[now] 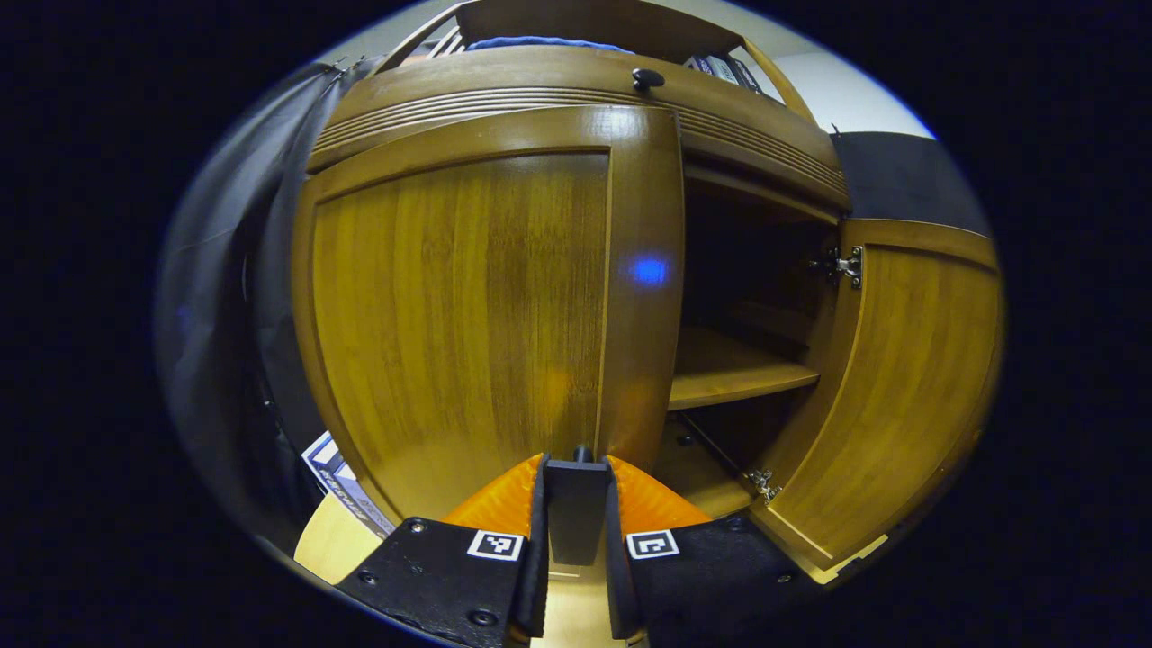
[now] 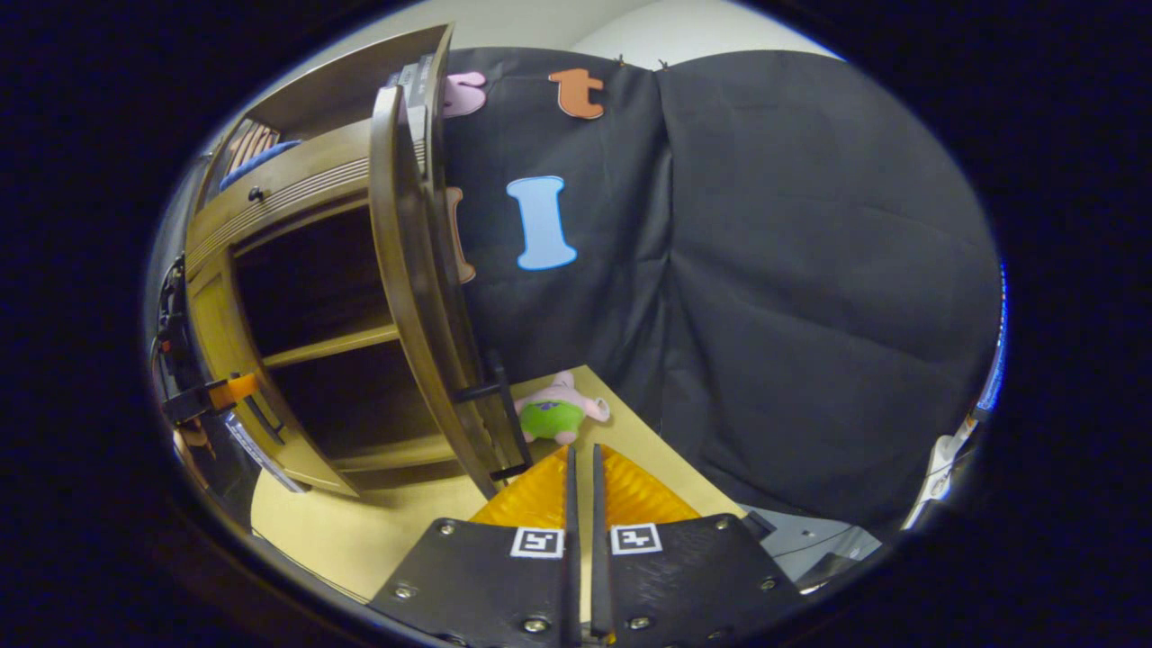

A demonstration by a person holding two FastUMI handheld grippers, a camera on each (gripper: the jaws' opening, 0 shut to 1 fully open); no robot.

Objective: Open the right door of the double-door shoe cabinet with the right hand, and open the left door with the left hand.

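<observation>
Black cloth walls back the booth, and a pale wooden surface (image 2: 360, 531) carries the shoe cabinet (image 1: 576, 76). We begin at the left tool (image 1: 576, 490): its fingers stand narrow on a dark upright bar, which we take to be the handle of the left door (image 1: 468, 306), directly ahead and touching. That door lies flat against the cabinet front, its long axis vertical, its free edge just right of the tool. We judge the coming pull must swing it outward, toward the tool's left, about its hinges on the far side. The right tool (image 2: 580, 468) has its fingers together, holding nothing; the right door (image 2: 423, 297) stands swung out, edge-on, just ahead and left of it, its handle (image 2: 499, 396) apart from the fingertips. Beyond lies a plush toy (image 2: 558, 414).
</observation>
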